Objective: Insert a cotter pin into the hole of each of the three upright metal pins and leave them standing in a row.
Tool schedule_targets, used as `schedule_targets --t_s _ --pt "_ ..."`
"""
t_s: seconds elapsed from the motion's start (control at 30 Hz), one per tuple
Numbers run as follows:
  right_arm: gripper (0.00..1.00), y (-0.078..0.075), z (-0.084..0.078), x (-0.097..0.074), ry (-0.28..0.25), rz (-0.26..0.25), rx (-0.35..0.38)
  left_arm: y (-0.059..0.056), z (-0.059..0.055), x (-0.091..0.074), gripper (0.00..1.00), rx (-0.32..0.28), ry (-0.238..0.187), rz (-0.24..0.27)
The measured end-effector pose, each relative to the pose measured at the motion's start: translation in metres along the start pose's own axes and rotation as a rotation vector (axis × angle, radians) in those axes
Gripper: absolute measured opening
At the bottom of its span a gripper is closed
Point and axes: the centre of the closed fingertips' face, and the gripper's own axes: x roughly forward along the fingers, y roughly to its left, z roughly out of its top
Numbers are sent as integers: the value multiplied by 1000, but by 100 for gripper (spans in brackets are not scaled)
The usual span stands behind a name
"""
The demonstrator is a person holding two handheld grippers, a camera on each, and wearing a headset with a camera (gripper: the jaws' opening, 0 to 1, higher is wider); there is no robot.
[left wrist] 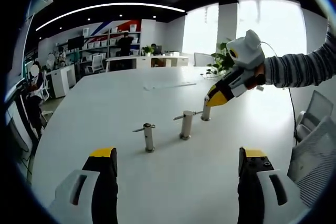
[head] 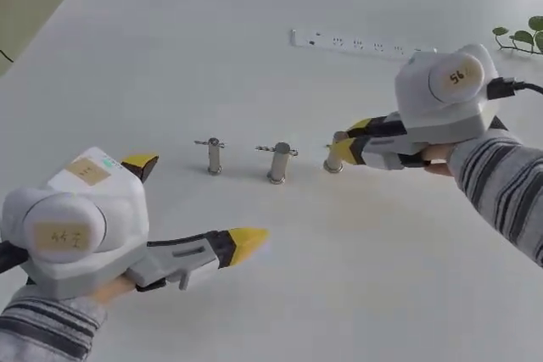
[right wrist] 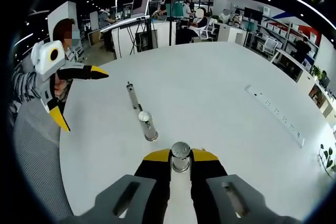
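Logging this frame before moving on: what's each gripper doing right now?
Left gripper: open, jaws wide apart, holding nothing.
Right gripper: shut on the metal pin at the end of the row.

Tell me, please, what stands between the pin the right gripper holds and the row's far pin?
In the head view, the middle pin, a cotter pin through its top, separates the held pin from the far pin.

Bright, even overhead and window light, soft shadows, sharp focus, fisheye-warped edges.
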Motion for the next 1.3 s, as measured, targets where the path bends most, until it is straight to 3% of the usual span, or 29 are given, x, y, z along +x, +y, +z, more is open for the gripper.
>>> schedule_targets --t_s 0.2,0.27,0.7,1.3 --pt "8 21 -4 -5 -7 16 12 2 2 -6 95 -12 -7 16" --pt "8 20 -4 -3 -6 19 6 3 3 -8 95 -13 -11 21" --pt "8 67 -7 -4 -20 81 -28 2 4 -12 95 -4 -13 30" --pt "8 90 -11 3 -32 139 -79 6 2 -14 95 -11 -16 43"
